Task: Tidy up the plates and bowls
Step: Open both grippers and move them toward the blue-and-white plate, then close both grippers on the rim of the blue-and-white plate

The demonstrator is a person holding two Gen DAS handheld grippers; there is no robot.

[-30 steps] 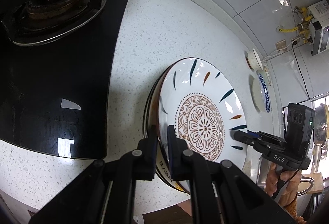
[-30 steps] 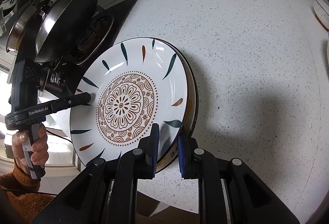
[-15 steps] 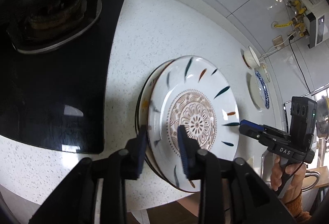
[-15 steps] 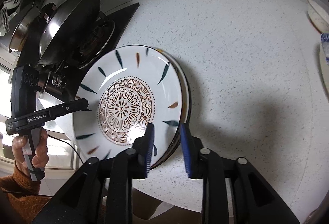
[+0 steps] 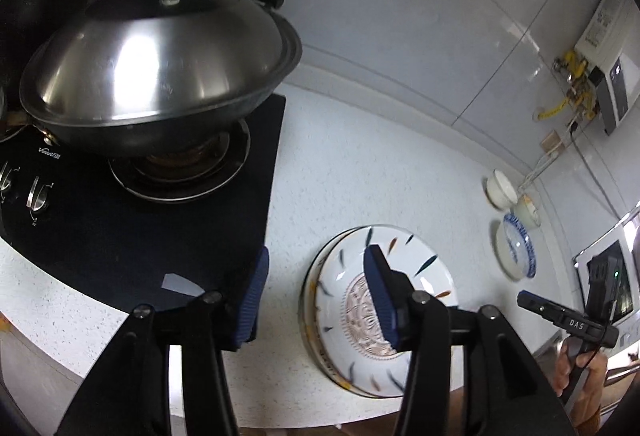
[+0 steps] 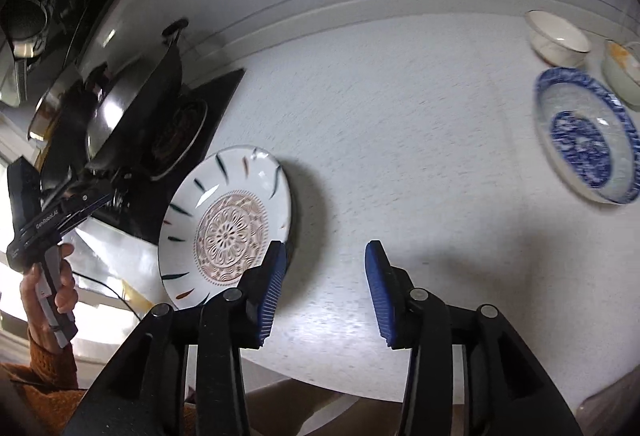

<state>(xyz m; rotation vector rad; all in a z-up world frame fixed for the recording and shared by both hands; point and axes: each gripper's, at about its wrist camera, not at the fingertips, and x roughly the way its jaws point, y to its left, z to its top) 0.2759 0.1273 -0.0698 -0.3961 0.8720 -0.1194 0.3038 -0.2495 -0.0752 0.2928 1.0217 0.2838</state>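
Left tool (image 5: pixel 316 292): its jaws stood apart with nothing between them, having just been opening; it hung above the counter (image 5: pixel 360 163) beside the patterned plate (image 5: pixel 404 268).
Right tool (image 6: pixel 325 286): likewise apart and empty, having just been opening, with its left pad just over the plate's near rim in that view.
Patterned plate: it lay on top of a plate stack (image 5: pixel 316 316) near the counter's front edge, free of both tools.
Step in hand: judged as letting go of the stacked plate; that placement looked finished.
Blue-patterned bowl (image 6: pixel 586 137): it sat well apart to the right, still loose.
White bowls (image 6: pixel 558 35): two sat beyond it, by the wall.
Next move: probably carrying the right tool over to the blue-patterned bowl, jaws wide enough to straddle its rim, then gathering the bowls.
Wok with lid (image 5: pixel 160 67): on the stove, not involved.
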